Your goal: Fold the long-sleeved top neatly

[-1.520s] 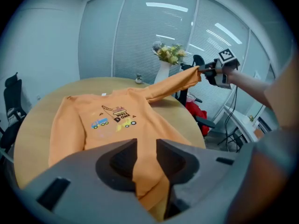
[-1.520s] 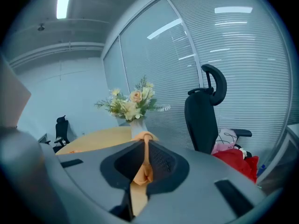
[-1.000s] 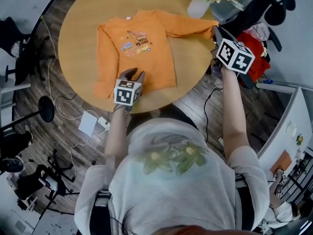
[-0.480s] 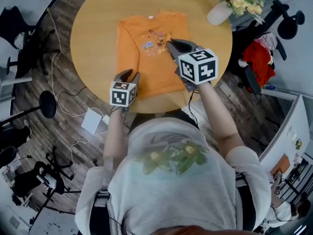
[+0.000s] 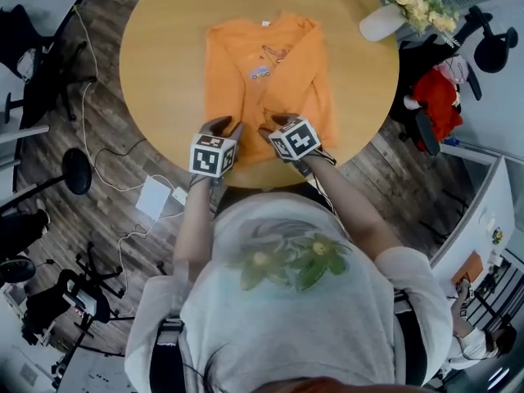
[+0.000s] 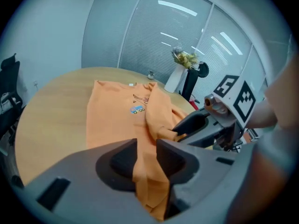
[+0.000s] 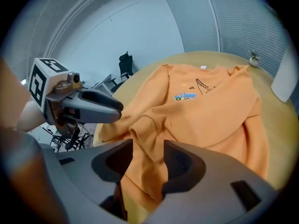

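An orange long-sleeved top (image 5: 262,80) with a small truck print lies flat on the round wooden table (image 5: 164,56), both sleeves folded in over the body. My left gripper (image 5: 223,124) is at the near hem, shut on a fold of the orange cloth (image 6: 140,171) that runs between its jaws. Just right of it, my right gripper (image 5: 275,124) has just been opening its jaws. The right sleeve's cuff (image 7: 142,127) lies loose between them, with gaps on both sides. Each gripper shows in the other's view: the right gripper (image 6: 196,125) and the left gripper (image 7: 100,107).
A white vase of flowers (image 5: 385,19) stands at the table's far right edge. A dark chair with a red item (image 5: 430,97) is just past that edge. Cables and a white box (image 5: 151,203) lie on the wood floor to the left.
The right gripper carried the right sleeve from the far right across the top down to the near hem, beside the left gripper, and its jaws opened. The left gripper moved little.
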A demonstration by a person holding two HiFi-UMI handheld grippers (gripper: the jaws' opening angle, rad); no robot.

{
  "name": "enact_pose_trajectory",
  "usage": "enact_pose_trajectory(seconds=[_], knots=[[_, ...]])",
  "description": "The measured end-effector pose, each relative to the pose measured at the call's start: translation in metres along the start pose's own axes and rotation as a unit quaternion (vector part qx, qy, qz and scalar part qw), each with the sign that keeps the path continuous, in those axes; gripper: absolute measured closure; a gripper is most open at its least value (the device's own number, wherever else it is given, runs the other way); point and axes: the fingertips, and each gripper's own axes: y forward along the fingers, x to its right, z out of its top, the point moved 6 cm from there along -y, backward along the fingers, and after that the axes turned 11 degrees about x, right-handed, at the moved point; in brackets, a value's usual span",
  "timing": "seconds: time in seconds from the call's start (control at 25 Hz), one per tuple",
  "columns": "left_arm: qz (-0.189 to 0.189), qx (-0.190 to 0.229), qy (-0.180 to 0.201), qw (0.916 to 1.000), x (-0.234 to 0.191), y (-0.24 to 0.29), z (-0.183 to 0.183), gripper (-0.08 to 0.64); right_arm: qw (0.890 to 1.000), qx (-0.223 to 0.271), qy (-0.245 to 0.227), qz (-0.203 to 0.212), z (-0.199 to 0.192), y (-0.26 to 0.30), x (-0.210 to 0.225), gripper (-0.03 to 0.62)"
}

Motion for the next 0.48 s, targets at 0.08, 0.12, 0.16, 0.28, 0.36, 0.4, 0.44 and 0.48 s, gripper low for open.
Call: enact_pose_trajectory(seconds=[0.08,0.12,0.16,0.28,0.36,0.4,0.44,0.48], knots=[[-0.019,-0.003,-0.014,0.9997,0.002,0.009,0.002,0.446,1.000,0.013,0.013,0.002,0.003,-0.010,0.007,0.394],[-0.027,-0.005,-0.027,0.9993,0.004,0.014,0.003,0.445,1.000,0.022,0.020,-0.004,0.003,-0.018,0.013,0.393],[-0.035,-0.009,-0.043,0.9984,0.006,0.020,0.003,0.416,0.999,0.030,0.030,-0.013,0.003,-0.026,0.021,0.394],[-0.036,-0.036,-0.086,0.9950,0.008,0.041,-0.001,0.346,0.995,0.048,0.068,-0.064,-0.004,-0.046,0.053,0.393],[-0.017,-0.063,-0.098,0.9930,0.005,0.051,-0.008,0.339,0.989,0.056,0.096,-0.102,-0.011,-0.056,0.076,0.394],[-0.006,-0.075,-0.099,0.9922,0.004,0.054,-0.011,0.339,0.985,0.059,0.108,-0.118,-0.015,-0.060,0.086,0.394],[0.005,-0.085,-0.096,0.9918,0.002,0.056,-0.013,0.341,0.983,0.059,0.119,-0.130,-0.019,-0.062,0.094,0.394],[0.015,-0.092,-0.088,0.9917,0.001,0.056,-0.014,0.343,0.980,0.054,0.128,-0.141,-0.024,-0.063,0.102,0.394]])
